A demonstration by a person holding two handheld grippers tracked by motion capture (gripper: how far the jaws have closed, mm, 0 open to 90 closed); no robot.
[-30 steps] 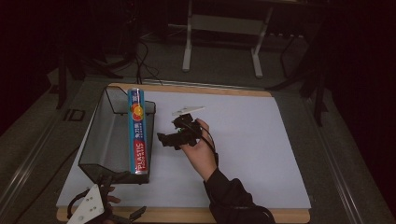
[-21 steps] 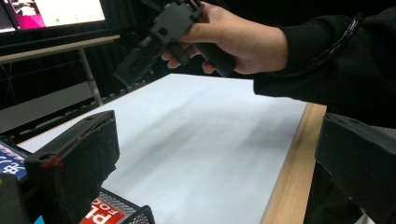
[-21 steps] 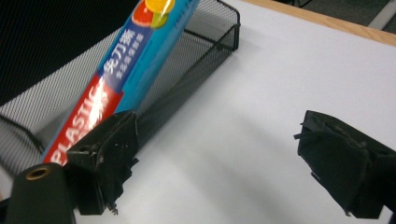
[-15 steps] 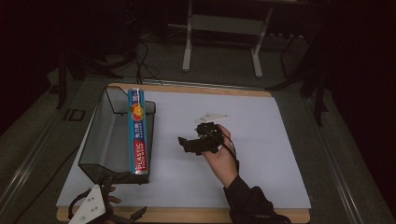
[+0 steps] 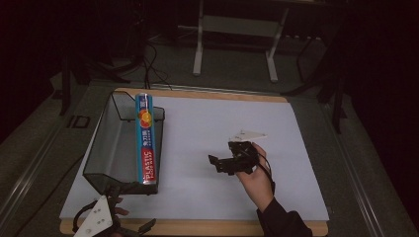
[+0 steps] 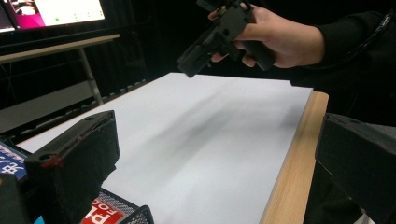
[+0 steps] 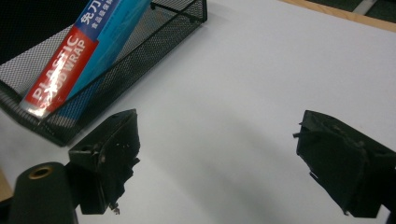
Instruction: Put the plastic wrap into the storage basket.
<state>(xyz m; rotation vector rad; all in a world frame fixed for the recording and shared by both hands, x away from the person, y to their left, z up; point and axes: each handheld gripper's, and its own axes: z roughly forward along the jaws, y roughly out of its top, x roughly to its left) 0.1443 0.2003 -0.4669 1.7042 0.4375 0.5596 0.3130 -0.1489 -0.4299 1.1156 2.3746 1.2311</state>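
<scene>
We judge the placing step done: the box of plastic wrap (image 5: 146, 143) lies along the right rim of the wire basket (image 5: 109, 148), at the left of the white table (image 5: 276, 128). Our right gripper (image 5: 222, 164) hangs over the middle of the table, jaws wide and empty. Our left gripper (image 5: 111, 224) rests at the near edge, jaws apart, holding nothing. Next, we would park the right hand.
</scene>
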